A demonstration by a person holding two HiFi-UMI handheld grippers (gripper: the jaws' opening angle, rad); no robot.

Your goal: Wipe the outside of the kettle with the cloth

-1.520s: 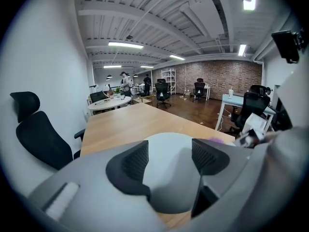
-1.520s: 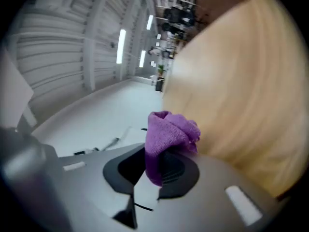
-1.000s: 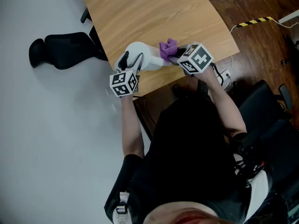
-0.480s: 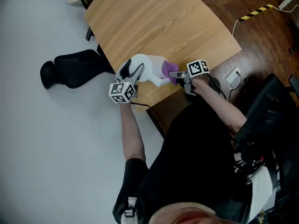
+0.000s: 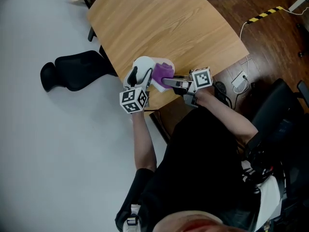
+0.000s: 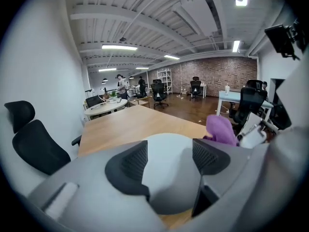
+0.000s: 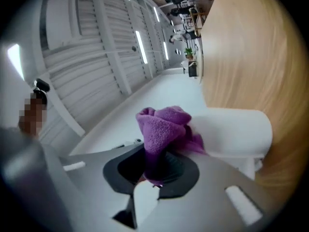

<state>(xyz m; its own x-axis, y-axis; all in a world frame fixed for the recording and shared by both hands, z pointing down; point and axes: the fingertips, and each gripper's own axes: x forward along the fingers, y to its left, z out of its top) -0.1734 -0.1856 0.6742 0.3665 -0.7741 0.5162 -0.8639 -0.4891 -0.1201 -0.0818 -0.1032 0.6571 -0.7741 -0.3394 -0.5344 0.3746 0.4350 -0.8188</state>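
Observation:
A white kettle [image 5: 144,66] stands near the front edge of the wooden table [image 5: 159,23]. My left gripper [image 5: 137,79] holds it from the near side. In the left gripper view the kettle's body [image 6: 166,173] fills the gap, and both dark pads [image 6: 126,166] lie against it. My right gripper [image 5: 167,82] is shut on a purple cloth [image 5: 162,71], which is pressed on the kettle's right upper side. In the right gripper view the bunched cloth [image 7: 161,127] rises from the right gripper [image 7: 157,170] and touches the kettle [image 7: 234,132].
A black office chair [image 5: 72,71] stands on the grey floor left of the table. On the wooden floor to the right lie a socket strip with cables [image 5: 240,81] and yellow-black tape [image 5: 263,13]. The left gripper view shows more desks and chairs [image 6: 159,92] far behind.
The right gripper has carried the cloth leftward, from beside the kettle up onto its right side. The left gripper has shifted slightly right while staying on the kettle.

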